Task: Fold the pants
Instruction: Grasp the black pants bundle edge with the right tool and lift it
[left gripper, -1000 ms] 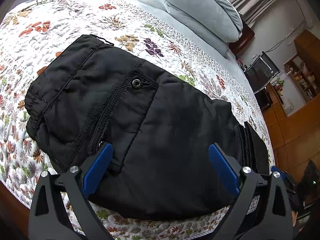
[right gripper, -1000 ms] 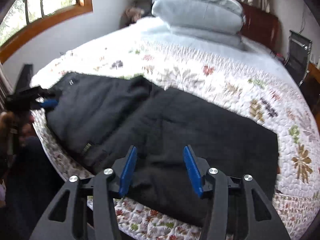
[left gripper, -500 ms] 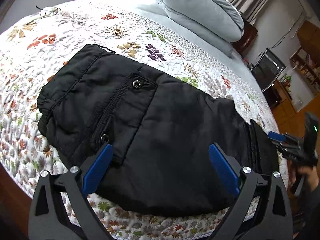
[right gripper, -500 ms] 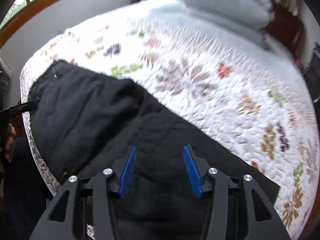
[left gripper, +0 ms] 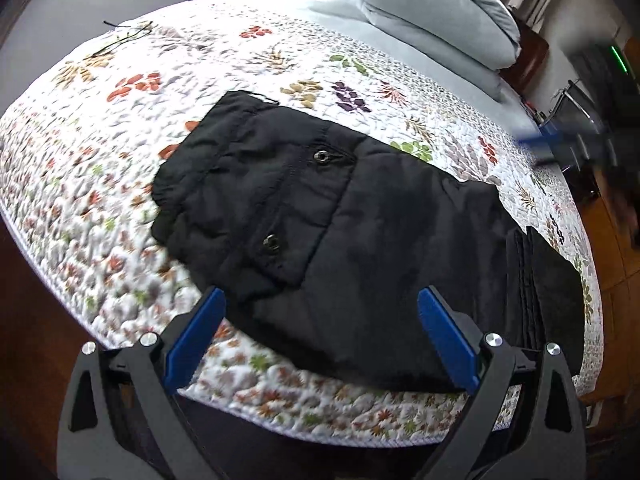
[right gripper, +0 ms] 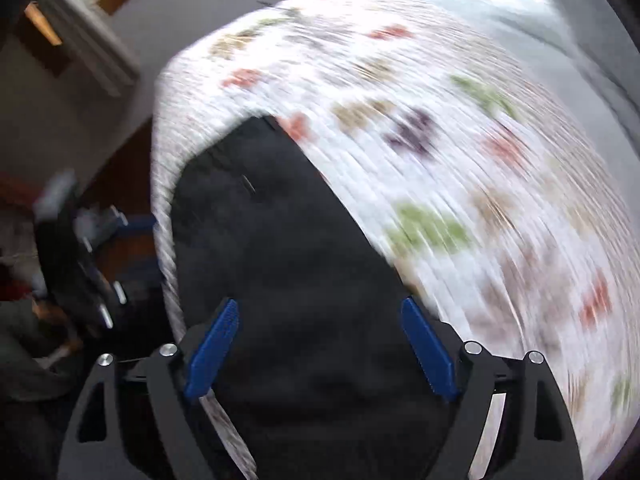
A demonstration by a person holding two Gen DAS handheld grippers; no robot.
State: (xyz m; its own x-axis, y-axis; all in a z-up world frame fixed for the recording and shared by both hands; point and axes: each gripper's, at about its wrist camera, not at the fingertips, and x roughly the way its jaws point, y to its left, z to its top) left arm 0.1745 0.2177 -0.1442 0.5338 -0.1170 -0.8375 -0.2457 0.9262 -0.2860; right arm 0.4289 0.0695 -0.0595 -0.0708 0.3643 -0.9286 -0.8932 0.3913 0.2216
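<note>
Floral quilt (left gripper: pixel 120 184) covers the bed you work over, with a grey pillow (left gripper: pixel 432 12) at twelve o'clock and wooden floor at three.

Your left gripper (left gripper: pixel 320 340) hangs at six o'clock of its own view, tilted steeply down, jaws wide apart with nothing between the pads; they sit just off the near edge of the pants (left gripper: pixel 360 240). The black pants lie folded into a thick bundle across the quilt, waistband and pocket snaps toward nine, stacked leg edges toward four.

Your right gripper (right gripper: pixel 320 344) also points steeply down over the dark fabric (right gripper: pixel 288 248), and its jaws are opening, with cloth beneath them but not pinched. That view is heavily smeared, so you can't judge the exact spot it hovers over.

Watch the risks: close either gripper on only the top layer and the bundle likely peels open when you lift. The pants lie near the bed's edge, so a sideways drag could pull them off. Padded cloth may spring back unless pressed.
</note>
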